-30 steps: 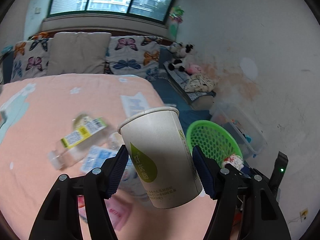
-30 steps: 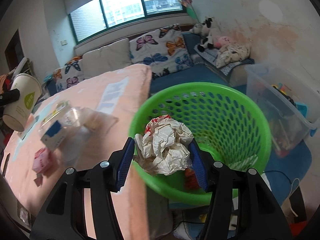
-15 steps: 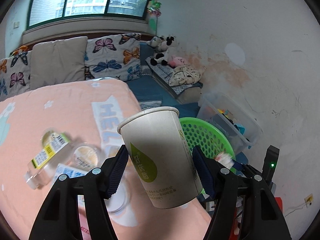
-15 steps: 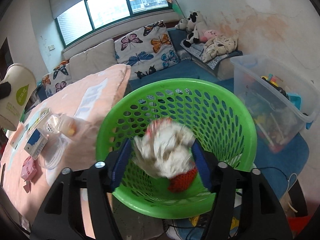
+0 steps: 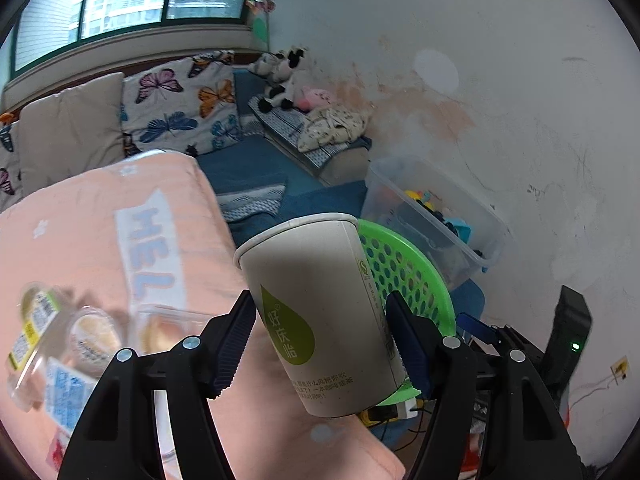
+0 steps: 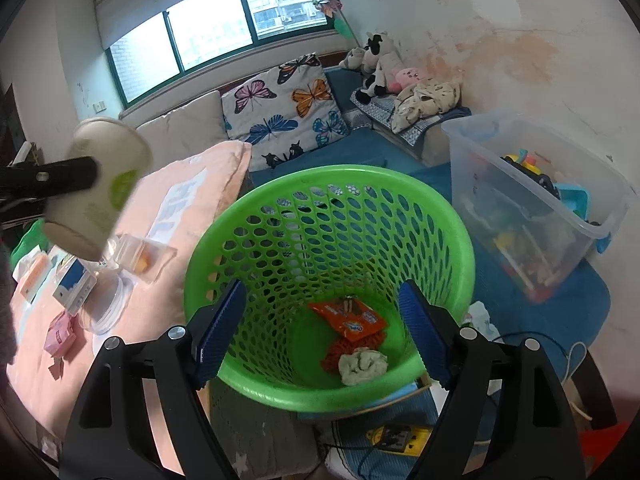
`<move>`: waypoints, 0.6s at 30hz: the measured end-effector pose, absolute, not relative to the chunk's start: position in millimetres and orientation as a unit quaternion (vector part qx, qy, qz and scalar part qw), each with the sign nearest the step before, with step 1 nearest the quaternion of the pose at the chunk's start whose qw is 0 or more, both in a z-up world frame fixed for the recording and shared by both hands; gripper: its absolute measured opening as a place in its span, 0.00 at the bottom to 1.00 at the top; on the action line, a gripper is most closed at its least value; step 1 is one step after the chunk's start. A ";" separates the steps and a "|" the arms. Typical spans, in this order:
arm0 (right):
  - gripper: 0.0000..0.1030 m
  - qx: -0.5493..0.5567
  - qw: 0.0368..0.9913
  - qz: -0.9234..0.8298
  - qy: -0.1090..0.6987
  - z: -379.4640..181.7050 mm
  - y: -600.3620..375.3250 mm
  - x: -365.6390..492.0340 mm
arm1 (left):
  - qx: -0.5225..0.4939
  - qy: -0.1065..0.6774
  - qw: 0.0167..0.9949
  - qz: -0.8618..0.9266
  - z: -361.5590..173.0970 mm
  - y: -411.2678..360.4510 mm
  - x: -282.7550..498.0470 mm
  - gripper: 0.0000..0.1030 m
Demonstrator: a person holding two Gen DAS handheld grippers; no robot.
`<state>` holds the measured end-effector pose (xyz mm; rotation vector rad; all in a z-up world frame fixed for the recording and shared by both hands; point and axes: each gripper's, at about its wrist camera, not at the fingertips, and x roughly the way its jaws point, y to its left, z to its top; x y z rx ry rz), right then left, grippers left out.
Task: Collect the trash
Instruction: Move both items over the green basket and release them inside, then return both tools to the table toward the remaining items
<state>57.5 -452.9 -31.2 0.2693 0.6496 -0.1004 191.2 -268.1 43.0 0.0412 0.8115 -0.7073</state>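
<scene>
A white paper cup [image 5: 316,312] with a green drop logo is held upright in my left gripper [image 5: 320,340], whose blue pads press its sides; it hangs over the right edge of the pink bed. Behind it stands the green mesh basket [image 5: 408,280]. In the right wrist view my right gripper [image 6: 322,332] hovers over that basket's [image 6: 332,184] mouth, its jaws opening with nothing between them. A crumpled paper ball [image 6: 362,366] lies on the basket floor beside an orange wrapper [image 6: 348,316]. The cup [image 6: 100,192] shows blurred at the left of that view.
More litter lies on the pink bed [image 5: 100,220]: a clear bottle [image 5: 36,320], clear plastic tubs [image 6: 142,258], a blue-white box [image 6: 74,286], a pink packet [image 6: 60,332]. A clear toy bin [image 6: 532,200] stands right of the basket. A power strip [image 6: 396,438] and cables lie below.
The right gripper opened and the crumpled paper ball dropped from it into the basket. The left gripper carried the cup rightward across the bed toward the basket.
</scene>
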 end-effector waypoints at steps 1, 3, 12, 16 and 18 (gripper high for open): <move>0.77 0.133 0.938 -0.050 0.317 -31.3 -453.5 54.7 | 0.021 0.389 0.857 -0.338 39.9 -272.9 194.6 0.63; 0.77 0.133 0.938 -0.050 0.317 -31.9 -454.2 50.2 | 0.025 0.397 0.850 -0.345 32.2 -283.0 197.5 0.63; 0.77 0.139 0.937 -0.054 0.316 -33.7 -456.0 36.5 | 0.038 0.424 0.831 -0.357 4.6 -318.5 206.7 0.64; 0.77 0.144 0.937 -0.054 0.313 -33.4 -454.7 31.8 | 0.040 0.430 0.827 -0.359 -1.6 -325.0 208.1 0.72; 0.77 0.143 0.937 -0.053 0.314 -33.1 -454.0 31.1 | 0.039 0.428 0.827 -0.362 -2.2 -324.4 207.4 0.73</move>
